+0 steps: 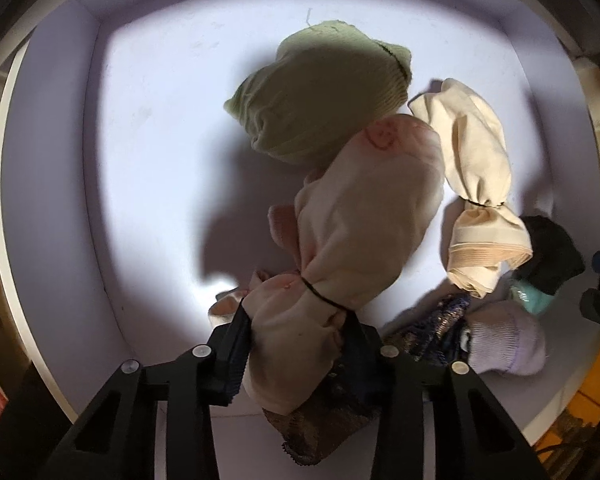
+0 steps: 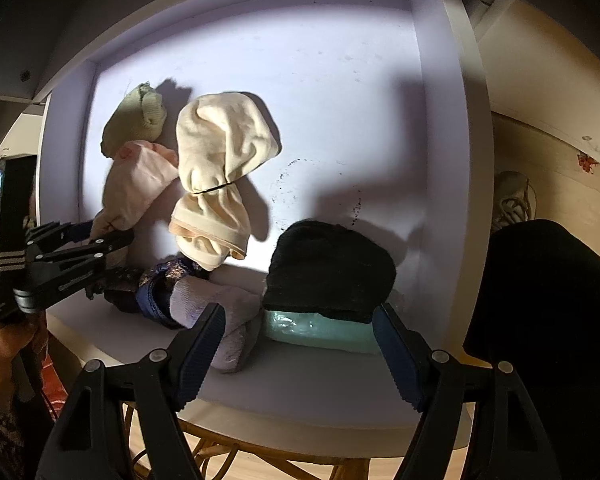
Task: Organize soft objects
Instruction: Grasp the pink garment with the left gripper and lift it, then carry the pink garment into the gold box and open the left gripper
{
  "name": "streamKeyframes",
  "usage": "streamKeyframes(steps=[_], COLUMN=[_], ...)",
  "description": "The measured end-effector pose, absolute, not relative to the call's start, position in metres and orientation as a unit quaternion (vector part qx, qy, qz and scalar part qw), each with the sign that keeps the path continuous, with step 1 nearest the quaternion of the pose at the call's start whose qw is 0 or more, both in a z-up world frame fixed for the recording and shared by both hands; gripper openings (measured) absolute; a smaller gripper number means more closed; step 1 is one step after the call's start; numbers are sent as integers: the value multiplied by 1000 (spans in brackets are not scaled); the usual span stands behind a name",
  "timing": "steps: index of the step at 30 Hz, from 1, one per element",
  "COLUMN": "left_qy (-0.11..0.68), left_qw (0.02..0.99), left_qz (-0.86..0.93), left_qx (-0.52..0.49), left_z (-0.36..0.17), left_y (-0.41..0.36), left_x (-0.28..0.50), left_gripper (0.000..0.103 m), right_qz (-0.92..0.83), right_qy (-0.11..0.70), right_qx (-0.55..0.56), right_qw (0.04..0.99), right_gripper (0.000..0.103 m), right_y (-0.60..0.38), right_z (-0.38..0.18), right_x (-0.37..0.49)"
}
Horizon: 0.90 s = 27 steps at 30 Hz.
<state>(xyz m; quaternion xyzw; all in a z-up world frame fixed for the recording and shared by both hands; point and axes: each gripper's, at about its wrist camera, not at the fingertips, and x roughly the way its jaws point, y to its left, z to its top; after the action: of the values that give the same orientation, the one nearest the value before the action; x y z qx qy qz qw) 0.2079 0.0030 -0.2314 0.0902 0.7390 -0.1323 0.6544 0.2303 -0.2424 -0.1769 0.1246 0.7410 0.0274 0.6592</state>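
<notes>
My left gripper (image 1: 296,336) is shut on the cuff end of a pink sock bundle (image 1: 364,208) tied with a black band; it lies on the white drawer floor (image 1: 156,152), its far end against a green sock bundle (image 1: 320,92). A cream bundle (image 1: 476,160) lies to its right. In the right wrist view the left gripper (image 2: 108,236) grips the pink bundle (image 2: 136,180) beside the green (image 2: 136,120) and cream (image 2: 220,152) ones. My right gripper (image 2: 300,340) is open and empty, in front of a black sock bundle (image 2: 328,268) resting on a mint green packet (image 2: 320,332).
A lilac sock (image 2: 216,312) and a dark blue patterned bundle (image 2: 156,284) lie at the drawer's front. White drawer walls (image 2: 440,120) ring the floor. A wicker piece (image 2: 220,452) stands below the drawer front. A shoe (image 2: 512,200) lies outside at right.
</notes>
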Motion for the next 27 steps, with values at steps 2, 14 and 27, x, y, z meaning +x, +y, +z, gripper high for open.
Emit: streamKeyframes(steps=[2,14,27], left_qy=[740,714,665], left_qw=[657,688,731], left_qz=[-130,-127,-141], left_qx=[71,-6,-55], left_z=[-227,-172,-101], left_y=[10,57,58], left_x=[204,175,171], left_gripper=[38,37,36], right_qz=[25,21,25], right_qy=[740,738,735], right_qx=[126,125,123], right_qw=[660,662,667], right_gripper=[77,77,77], right_y=[-244,-247,-245], right_z=[-178,-179,-177], right_x=[230,229,230])
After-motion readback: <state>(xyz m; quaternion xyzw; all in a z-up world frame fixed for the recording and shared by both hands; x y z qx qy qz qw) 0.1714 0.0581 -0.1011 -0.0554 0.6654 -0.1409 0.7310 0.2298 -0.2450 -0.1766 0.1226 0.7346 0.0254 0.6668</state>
